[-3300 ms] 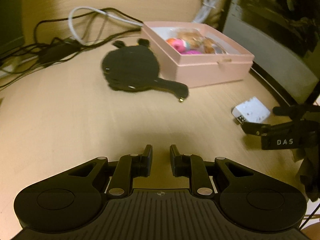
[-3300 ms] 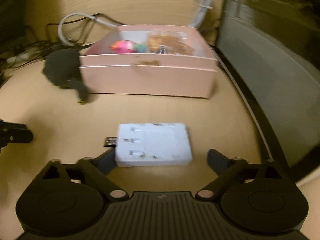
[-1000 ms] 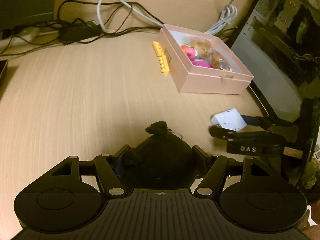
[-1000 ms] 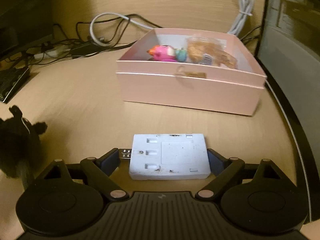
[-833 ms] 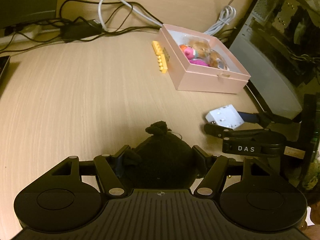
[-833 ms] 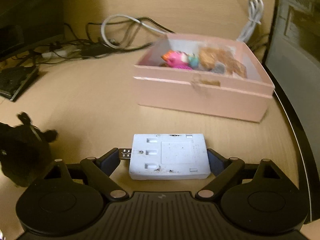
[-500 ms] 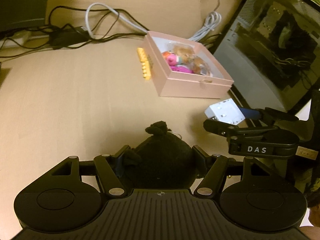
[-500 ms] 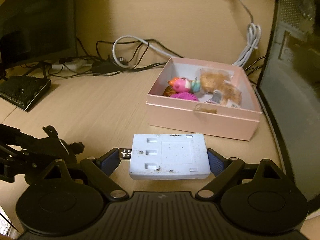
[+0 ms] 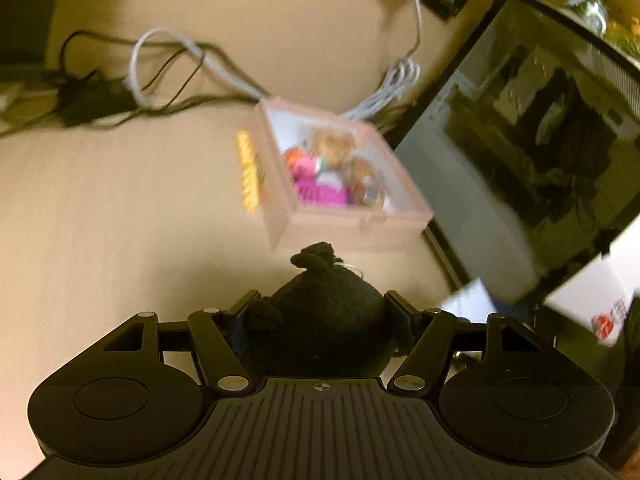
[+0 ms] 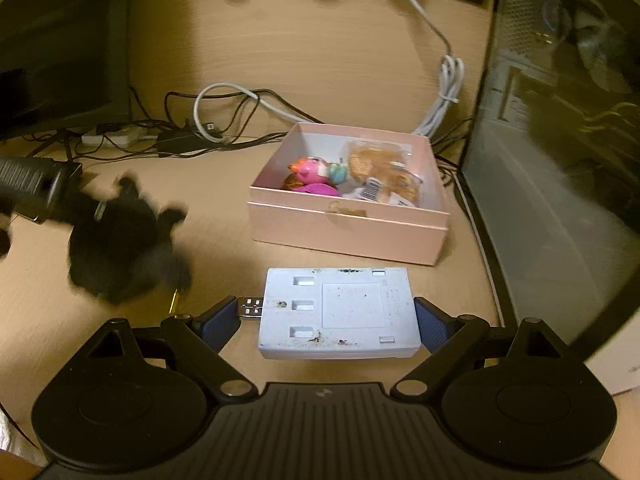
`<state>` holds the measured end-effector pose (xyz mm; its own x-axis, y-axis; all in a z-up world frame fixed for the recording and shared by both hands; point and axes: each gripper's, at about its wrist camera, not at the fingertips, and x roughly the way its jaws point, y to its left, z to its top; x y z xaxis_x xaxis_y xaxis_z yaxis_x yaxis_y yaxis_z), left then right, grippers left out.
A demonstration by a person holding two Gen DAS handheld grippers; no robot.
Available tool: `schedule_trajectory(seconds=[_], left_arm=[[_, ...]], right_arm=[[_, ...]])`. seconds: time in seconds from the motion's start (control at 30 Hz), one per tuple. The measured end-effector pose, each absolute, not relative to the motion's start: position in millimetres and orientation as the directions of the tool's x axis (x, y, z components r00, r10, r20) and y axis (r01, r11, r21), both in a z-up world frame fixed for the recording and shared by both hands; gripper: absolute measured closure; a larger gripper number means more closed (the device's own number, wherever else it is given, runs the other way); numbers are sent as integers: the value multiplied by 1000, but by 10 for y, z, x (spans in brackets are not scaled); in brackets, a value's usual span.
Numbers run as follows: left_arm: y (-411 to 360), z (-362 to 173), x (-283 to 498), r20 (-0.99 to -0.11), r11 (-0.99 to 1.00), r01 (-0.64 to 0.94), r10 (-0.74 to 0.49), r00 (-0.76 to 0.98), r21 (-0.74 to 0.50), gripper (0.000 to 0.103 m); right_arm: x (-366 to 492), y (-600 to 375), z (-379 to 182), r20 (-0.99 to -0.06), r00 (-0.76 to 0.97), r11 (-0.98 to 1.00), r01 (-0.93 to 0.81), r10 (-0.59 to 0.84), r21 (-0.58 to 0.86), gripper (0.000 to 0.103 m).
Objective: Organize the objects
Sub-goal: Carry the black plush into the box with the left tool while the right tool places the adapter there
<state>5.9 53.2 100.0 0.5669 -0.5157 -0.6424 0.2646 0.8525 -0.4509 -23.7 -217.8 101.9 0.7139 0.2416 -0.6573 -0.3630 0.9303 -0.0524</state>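
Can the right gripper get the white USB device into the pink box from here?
Probably yes. The right gripper is shut on the white USB device, the pink box sits open-topped just ahead, and nothing lies between them, though toys already fill part of it.

Dim, warm yellowish light tints both views, and fisheye bending curves the desk toward the edges. The left wrist view is motion-smeared, the pink box and cables at 11 o'clock soft. In the right wrist view, only the black plush at 9 o'clock blurs.

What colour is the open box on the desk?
The box is pale pink, and the right wrist view shows it most sharply.
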Motion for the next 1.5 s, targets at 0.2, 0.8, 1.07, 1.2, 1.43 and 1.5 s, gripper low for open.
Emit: schedule_trajectory(seconds=[0.2,0.8,1.07,1.2,1.43,1.5], left_arm=[[296,1333,577,-576,843,277,-521,630,-461,31],[-474,1186,2155,-567,912,203,-384,729,-357,31],[-781,741,2356,-634,948,253,-319,704,-195,27],[-593,906,2252,-573,925,260,-376,728,-277,30],[142,1379,1676,-412,882,231,-405,816,-410,30],[414,1313,1477,-435,892,175,-365,823,-417,30]], right_arm=[[-309,-2377,937,-664,716,943,-329,215,-49,12],[-180,-2562,895,-653,728,958,-287,207,-16,12],[-33,-2590,720,-695,689,954,-301,206,-16,12],[54,-2533,682,-696,690,953,-301,200,-25,12],[328,-2440,1006,-598,768,950,-311,231,-33,12],[499,-2383,1151,-561,796,951,-304,227,-48,12]])
